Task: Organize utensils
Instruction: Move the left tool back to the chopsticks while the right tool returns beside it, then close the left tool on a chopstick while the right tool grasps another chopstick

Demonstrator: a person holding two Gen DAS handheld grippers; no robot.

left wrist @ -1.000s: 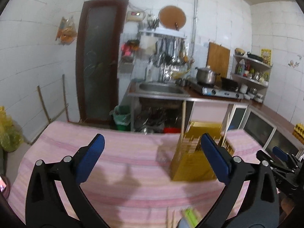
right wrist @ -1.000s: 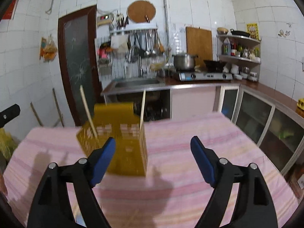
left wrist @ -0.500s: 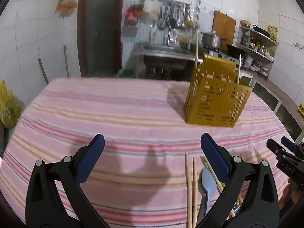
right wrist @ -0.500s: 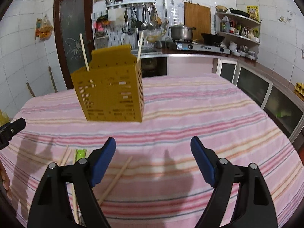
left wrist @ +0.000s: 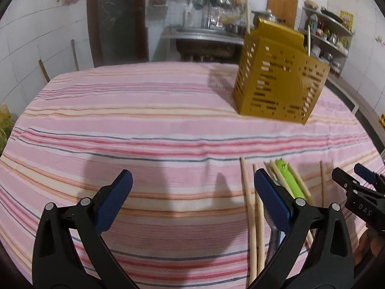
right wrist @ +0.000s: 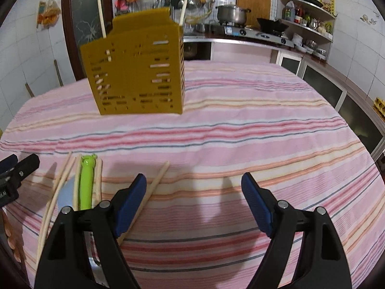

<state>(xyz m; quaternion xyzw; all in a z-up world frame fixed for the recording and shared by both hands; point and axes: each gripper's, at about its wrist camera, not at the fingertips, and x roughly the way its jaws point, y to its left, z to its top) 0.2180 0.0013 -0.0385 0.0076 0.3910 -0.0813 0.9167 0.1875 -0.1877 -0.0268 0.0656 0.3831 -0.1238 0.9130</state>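
Note:
A yellow perforated utensil holder [left wrist: 279,82] stands on the striped tablecloth with two chopsticks upright in it; it also shows in the right wrist view [right wrist: 137,72]. Loose wooden chopsticks [left wrist: 250,207], a green-handled utensil [left wrist: 287,181] and a pale blue spoon lie on the cloth near the front; the right wrist view shows the chopsticks [right wrist: 56,192] and the green handle [right wrist: 86,183] too. My left gripper [left wrist: 192,200] is open and empty just left of the pile. My right gripper [right wrist: 193,200] is open and empty, with one chopstick [right wrist: 154,187] by its left finger.
The table is covered with a pink striped cloth [left wrist: 144,120]. Behind it are a sink [left wrist: 202,36], a counter with a stove and pot [right wrist: 232,14], wall shelves [right wrist: 305,12] and a dark door [right wrist: 81,19].
Both grippers have tilted down and lowered toward the table. The loose chopsticks and green utensil have come into view near the fingers. Both stay open.

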